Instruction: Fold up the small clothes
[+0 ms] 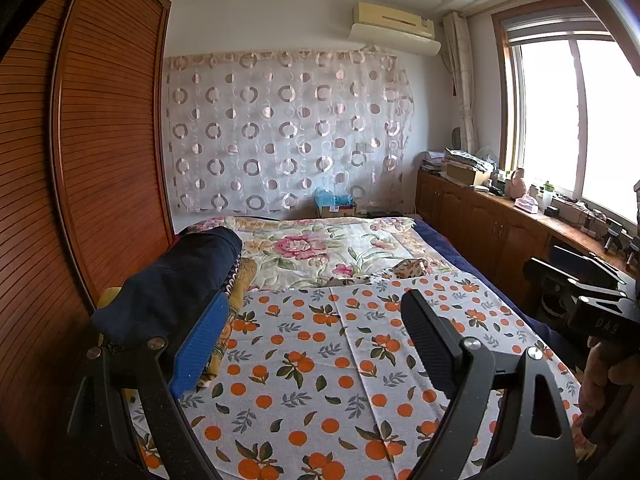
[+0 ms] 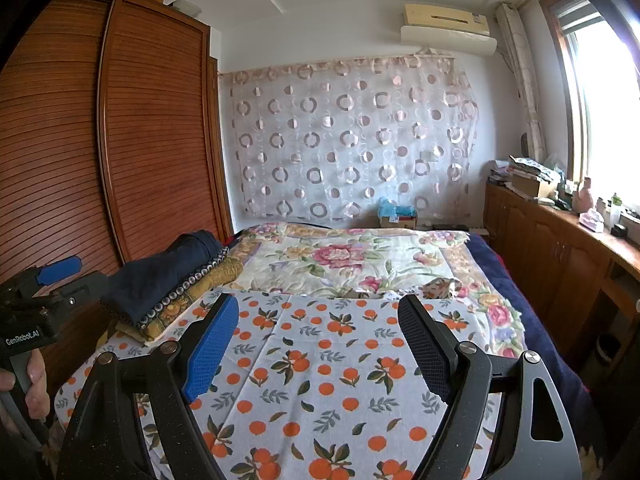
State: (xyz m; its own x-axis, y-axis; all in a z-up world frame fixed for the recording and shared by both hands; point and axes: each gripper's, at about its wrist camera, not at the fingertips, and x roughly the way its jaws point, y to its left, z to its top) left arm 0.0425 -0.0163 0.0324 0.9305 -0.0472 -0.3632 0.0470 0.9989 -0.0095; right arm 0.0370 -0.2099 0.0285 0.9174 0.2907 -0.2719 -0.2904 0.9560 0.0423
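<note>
A pile of folded clothes lies at the bed's left edge, a dark navy garment point(image 1: 180, 276) point(image 2: 168, 276) on top of patterned yellow ones point(image 2: 212, 280). A small crumpled floral cloth point(image 1: 410, 269) point(image 2: 440, 287) lies further up the bed on the right. A white cloth printed with oranges point(image 1: 320, 360) point(image 2: 320, 360) is spread flat in front. My left gripper point(image 1: 316, 344) is open and empty above it, close to the pile. My right gripper point(image 2: 320, 344) is open and empty above the orange cloth. Each gripper's body shows in the other's view, the right point(image 1: 592, 300) and the left point(image 2: 40, 300).
A flowered quilt point(image 1: 320, 252) covers the bed. A tall wooden wardrobe point(image 1: 80, 140) stands close on the left. Low wooden cabinets point(image 1: 480, 216) with clutter run under the window on the right. A cardboard box point(image 1: 336, 208) sits at the bed's far end.
</note>
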